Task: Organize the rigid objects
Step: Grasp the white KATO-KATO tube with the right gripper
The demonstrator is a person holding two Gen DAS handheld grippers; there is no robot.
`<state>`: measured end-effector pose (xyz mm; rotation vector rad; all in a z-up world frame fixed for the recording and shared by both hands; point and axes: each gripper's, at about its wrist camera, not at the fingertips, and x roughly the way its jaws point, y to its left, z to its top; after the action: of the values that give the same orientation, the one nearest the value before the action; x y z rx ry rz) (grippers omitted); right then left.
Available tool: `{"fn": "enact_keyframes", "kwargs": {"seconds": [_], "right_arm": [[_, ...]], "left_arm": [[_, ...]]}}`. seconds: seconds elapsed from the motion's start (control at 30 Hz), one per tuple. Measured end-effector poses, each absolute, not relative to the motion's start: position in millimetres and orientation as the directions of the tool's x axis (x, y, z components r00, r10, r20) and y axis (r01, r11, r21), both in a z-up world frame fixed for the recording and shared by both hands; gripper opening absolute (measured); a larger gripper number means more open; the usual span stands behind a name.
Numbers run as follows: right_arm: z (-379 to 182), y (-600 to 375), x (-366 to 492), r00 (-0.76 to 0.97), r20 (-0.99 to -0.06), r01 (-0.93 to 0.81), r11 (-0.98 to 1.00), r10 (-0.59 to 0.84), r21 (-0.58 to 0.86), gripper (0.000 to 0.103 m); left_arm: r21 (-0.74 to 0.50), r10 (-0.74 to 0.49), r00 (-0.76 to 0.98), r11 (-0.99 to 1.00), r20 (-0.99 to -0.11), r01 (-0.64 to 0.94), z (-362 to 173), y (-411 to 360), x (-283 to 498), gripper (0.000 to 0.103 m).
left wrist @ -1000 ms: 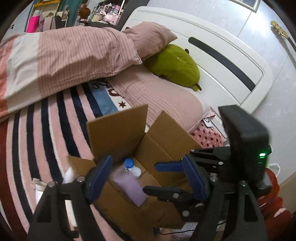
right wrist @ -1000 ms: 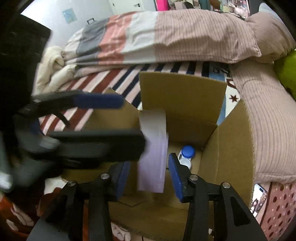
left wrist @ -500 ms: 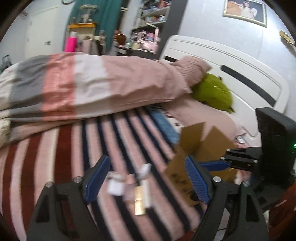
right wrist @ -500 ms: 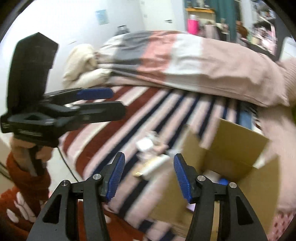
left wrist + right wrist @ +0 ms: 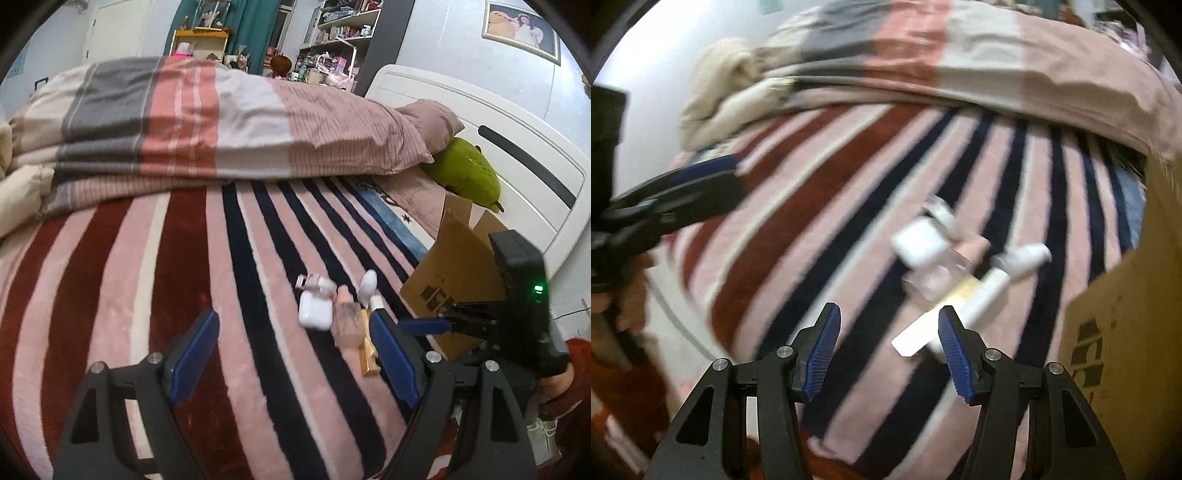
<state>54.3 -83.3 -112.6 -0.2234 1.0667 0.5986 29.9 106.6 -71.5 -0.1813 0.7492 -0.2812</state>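
Note:
Several small items lie bunched on the striped blanket: a white earbud case (image 5: 314,314) (image 5: 918,242), a pink glass bottle (image 5: 347,326) (image 5: 938,277), a gold and white tube (image 5: 367,350) (image 5: 960,306) and a small white bottle (image 5: 367,284) (image 5: 1027,258). My left gripper (image 5: 291,354) is open and empty, with the items just beyond its right pad. My right gripper (image 5: 889,350) is open too; the tube's near end lies past its right pad, untouched. The open cardboard box (image 5: 461,258) (image 5: 1126,314) stands right of the items. The right wrist view is blurred.
A folded striped duvet (image 5: 221,122) lies across the back of the bed, with pillows and a green plush (image 5: 465,173) by the white headboard (image 5: 517,147). The other gripper shows in each view: the right one (image 5: 443,317), the left one (image 5: 683,188). The bed edge runs near the bottom.
Both grippers swung left from over the box and down towards the items on the blanket. The pale lilac item seen between the right jaws is gone from them. Both jaws stand a little wider.

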Motion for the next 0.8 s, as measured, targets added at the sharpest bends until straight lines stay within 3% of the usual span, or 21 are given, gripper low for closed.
{"fn": "enact_keyframes", "kwargs": {"seconds": [0.1,0.17,0.27,0.33,0.53,0.63,0.8], "right_arm": [[-131,-96,60,0.403,-0.864,-0.489,0.869,0.302,0.075,0.05],[-139,-98,62,0.433,-0.865,-0.473,0.881,0.254,0.022,0.042],[-144,-102,65,0.461,-0.864,-0.451,0.892,0.201,-0.033,0.039],[-143,-103,64,0.497,-0.854,-0.442,0.891,0.151,-0.1,0.027],[-143,-99,65,0.542,-0.838,-0.432,0.877,0.066,-0.21,0.029],[-147,-97,68,0.52,-0.851,-0.439,0.878,0.075,-0.191,0.047],[-164,-100,78,0.48,-0.875,-0.432,0.884,0.056,-0.18,0.043]], "left_arm": [[-0.279,-0.331,0.684,0.941,-0.65,0.191,-85,109,31,0.081],[-0.283,-0.336,0.678,0.939,-0.654,0.193,-90,109,32,0.081],[-0.289,-0.342,0.675,0.937,-0.654,0.195,-94,111,33,0.081],[-0.298,-0.347,0.675,0.935,-0.651,0.193,-96,112,34,0.081],[-0.306,-0.357,0.677,0.931,-0.644,0.2,-94,111,35,0.081],[-0.306,-0.359,0.677,0.93,-0.642,0.203,-92,110,35,0.081],[-0.307,-0.359,0.677,0.93,-0.643,0.203,-92,110,35,0.081]]}}
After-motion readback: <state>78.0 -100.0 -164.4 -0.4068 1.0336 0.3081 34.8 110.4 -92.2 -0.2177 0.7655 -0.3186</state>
